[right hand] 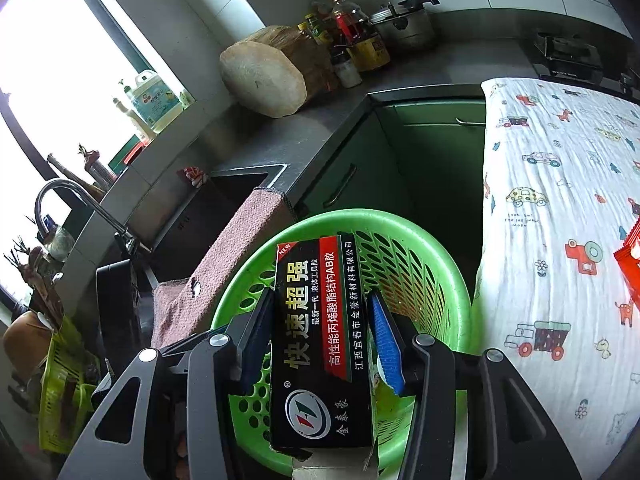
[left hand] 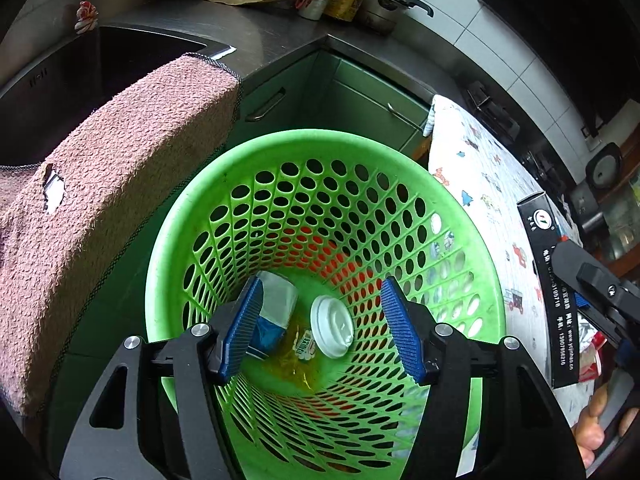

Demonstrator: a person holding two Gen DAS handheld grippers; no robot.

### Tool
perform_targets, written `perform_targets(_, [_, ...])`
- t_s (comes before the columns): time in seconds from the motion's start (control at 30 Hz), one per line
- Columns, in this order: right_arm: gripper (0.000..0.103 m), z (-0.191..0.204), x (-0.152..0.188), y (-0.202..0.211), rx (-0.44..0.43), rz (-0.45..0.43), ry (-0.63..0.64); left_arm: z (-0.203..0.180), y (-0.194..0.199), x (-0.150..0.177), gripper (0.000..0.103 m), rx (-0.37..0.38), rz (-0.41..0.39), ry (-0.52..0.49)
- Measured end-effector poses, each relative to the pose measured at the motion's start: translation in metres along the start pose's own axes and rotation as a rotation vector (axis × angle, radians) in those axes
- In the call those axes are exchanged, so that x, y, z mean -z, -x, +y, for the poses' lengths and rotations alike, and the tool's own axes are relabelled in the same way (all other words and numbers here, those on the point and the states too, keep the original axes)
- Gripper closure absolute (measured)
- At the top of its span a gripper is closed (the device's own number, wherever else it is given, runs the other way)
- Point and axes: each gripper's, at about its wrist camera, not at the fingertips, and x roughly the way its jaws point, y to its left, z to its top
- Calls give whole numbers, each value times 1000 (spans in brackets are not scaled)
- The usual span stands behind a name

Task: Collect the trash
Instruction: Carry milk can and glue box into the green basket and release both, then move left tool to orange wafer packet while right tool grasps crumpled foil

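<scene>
We've got a white lid (left hand: 332, 326) and wrappers down in the green basket (left hand: 192, 216). Our left gripper (left hand: 322, 330) hangs empty, jaws apart; our right gripper (right hand: 316, 340) clamps a black box (right hand: 320, 340) over the rim, not dropped yet.

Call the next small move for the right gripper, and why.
Probably open the right gripper and let the black box drop. It is shut on the box, which already hangs over the green basket. The left gripper is open and empty above the basket.
</scene>
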Motion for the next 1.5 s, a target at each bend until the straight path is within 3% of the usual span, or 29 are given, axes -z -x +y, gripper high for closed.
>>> perform_targets(0.13, [55,-5,3,-9,-18,9,-17,1,3,1,38,-2,-6,6])
perform_targets(0.33, [34,-8,7,-3,-20,1,-7,4,3,1,37,-12,-6,11])
perform_targets(0.47, [30,-9,13,15,21,-30,39,-1,4,1,36,-9,-10,5])
perform_targets(0.7, [15,-34,34,69,185,-113,119,-21,11,5,30,8,-28,-29])
perform_targets(0.97, [11,-98,49,143,463,-206,137,-63,18,10,25,39,-44,-95])
perform_targets(1.27, [11,-184,56,162,591,-142,25,-120,10,14,21,77,-19,-168])
perform_targets(1.5, [11,-194,60,144,627,-63,78,-164,-5,17,18,123,24,-209])
